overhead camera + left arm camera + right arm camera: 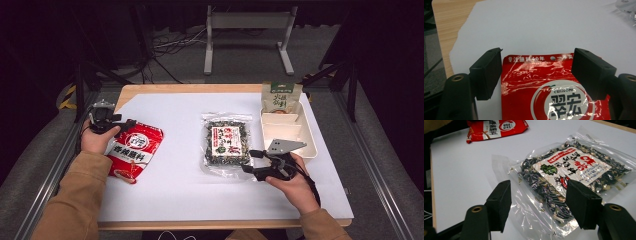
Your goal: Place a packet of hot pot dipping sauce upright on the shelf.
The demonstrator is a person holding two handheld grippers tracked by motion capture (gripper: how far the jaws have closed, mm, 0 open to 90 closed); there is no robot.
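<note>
Two packets: red pouch (133, 151) slants diagonally, seaweed bag (227, 143) lies lengthwise front-to-back.

Bright overhead light on the white sheet (190, 190), dark surroundings, foil glare, perhaps slightly soft focus.

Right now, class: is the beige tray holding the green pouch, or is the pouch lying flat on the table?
In the tray: the green pouch leans upright at its far end, the nearer compartments bare.
</note>
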